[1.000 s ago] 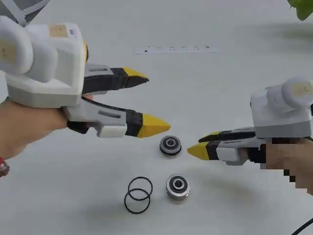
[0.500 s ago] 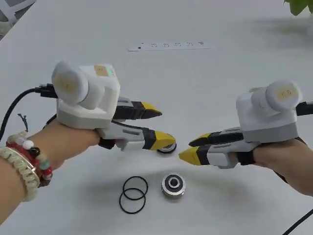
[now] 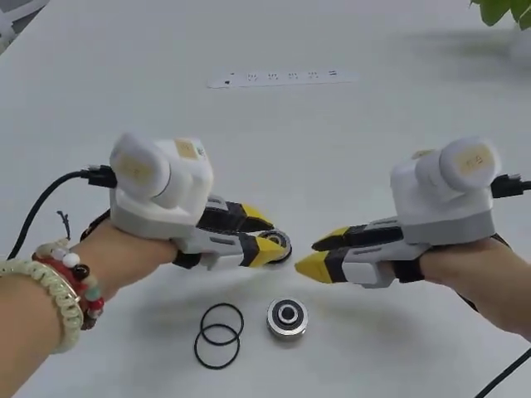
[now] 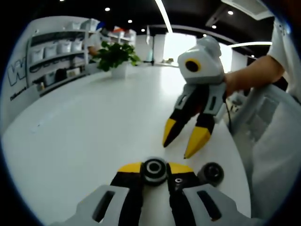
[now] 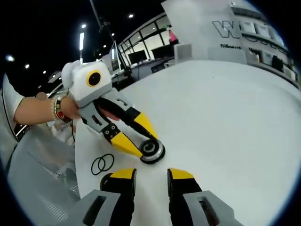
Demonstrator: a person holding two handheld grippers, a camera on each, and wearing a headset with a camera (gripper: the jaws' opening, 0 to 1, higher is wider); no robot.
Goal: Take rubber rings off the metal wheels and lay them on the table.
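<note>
- I see a white table [image 3: 373, 124].
- Two overlapping rings [image 3: 219, 334] lie on the near side of my left gripper [image 3: 267, 235].
- A wheel [image 3: 287, 318] lies just right of them.
- A second wheel [image 4: 154, 170] sits between that gripper's jaws.
- A power strip [image 3: 282, 78] lies far ahead.

left tongs [image 4: 155, 168] clamp metal wheel [image 4: 154, 172] | right tongs [image 4: 178, 147] parted

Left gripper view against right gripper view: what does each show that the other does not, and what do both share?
Left gripper view: a second metal wheel on the table and a potted plant. Right gripper view: two rubber rings lying on the table. Both: the left gripper shut on a metal wheel, and the open right gripper.
</note>
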